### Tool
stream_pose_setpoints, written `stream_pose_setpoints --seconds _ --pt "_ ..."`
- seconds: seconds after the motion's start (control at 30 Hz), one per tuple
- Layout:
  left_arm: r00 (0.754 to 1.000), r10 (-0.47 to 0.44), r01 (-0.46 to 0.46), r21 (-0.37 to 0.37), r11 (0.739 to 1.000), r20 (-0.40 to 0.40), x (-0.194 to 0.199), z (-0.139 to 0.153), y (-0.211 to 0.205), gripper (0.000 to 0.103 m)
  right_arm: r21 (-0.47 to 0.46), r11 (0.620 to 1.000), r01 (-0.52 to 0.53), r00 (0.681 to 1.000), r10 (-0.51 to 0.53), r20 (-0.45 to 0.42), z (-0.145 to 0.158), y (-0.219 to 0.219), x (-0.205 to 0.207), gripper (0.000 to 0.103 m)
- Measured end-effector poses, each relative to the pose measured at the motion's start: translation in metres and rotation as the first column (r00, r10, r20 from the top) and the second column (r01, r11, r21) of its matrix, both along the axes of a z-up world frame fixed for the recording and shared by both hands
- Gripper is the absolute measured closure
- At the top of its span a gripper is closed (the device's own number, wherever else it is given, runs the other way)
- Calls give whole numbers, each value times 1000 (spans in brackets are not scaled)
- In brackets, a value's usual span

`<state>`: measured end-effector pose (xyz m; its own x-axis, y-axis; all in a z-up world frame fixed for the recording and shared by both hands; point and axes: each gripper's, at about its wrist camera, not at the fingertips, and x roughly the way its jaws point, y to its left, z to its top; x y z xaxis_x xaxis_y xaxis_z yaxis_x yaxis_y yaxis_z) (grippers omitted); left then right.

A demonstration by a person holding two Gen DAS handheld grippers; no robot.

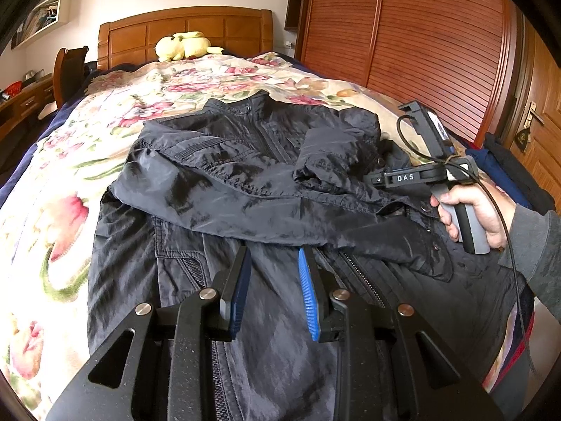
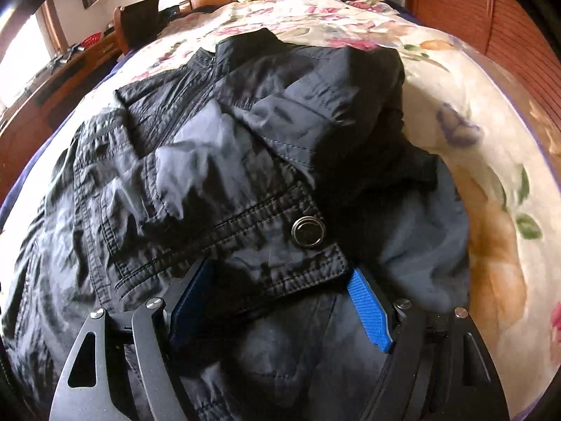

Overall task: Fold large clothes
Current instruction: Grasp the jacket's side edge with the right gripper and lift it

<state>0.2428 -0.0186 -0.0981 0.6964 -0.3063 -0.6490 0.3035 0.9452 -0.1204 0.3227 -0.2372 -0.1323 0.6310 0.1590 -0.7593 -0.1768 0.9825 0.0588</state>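
Black, thin and glossy, the jacket [image 1: 245, 175] lies front-up across the floral quilt [image 1: 70, 175] of the bed, collar toward the headboard [image 1: 186, 31], hem toward me. One sleeve is already laid across the chest; I judge this the sleeve-tucking stage, well short of a finished fold.

My left tongs [image 1: 275, 256] hover low over the jacket's hem-side panel, beside the zip [image 1: 364, 277]. Their jaws stand partly apart with nothing between them, the cloth passing beneath untouched; I take this as a waiting post, ready to pin the body while the other side works.

My right tongs [image 2: 280, 273] are spread wide over the sleeve cuff [image 2: 280, 259], just on my side of its snap button [image 2: 308, 231]. The cuff's edge lies between the blue pads [image 2: 368, 305], but I see no pinch yet. In the left wrist view the right hand [image 1: 473, 214] holds its handle over the jacket's side nearest the wardrobe [image 1: 420, 35].

Around the jacket: a yellow plush toy [image 1: 186, 47] against the headboard, well apart; a chair [image 1: 68, 70] and desk beyond the jacket's far side from the wardrobe. Nothing rests on the jacket. The likeliest hindrances are the bunched dark lining [image 2: 385, 175] beside the cuff and the slippery fabric, which may slide when lifted.
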Motion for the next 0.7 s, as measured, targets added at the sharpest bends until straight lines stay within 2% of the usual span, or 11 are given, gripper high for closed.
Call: stream_pose_setpoints --seconds 0.07,0.1,0.13,0.2,0.3,0.5,0.7 --pt "1000 -1 1 0 1000 0 0 0 0 74 -26 1000 -3 1000 4 8 0 2 2 35" --pt "1000 -2 2 0 1000 0 0 0 0 74 -42 999 -5 1000 6 13 0 2 1 45" --pt "1000 -2 2 -1 1000 0 0 0 0 74 -61 998 -10 1000 11 21 2 3 0 66" --pt "1000 -2 2 -3 1000 1 0 1 0 74 -120 993 5 999 0 38 6 5 -2 99" --pt "1000 -5 5 -5 1000 5 -1 2 0 74 -35 999 -22 996 25 86 27 2 -12 99" --pt "1000 0 0 -9 1000 16 -3 7 3 74 -41 996 -76 981 83 178 67 22 -28 99" --pt "999 14 -13 -31 999 42 -9 18 16 74 -55 981 -188 943 196 269 107 64 -53 99"
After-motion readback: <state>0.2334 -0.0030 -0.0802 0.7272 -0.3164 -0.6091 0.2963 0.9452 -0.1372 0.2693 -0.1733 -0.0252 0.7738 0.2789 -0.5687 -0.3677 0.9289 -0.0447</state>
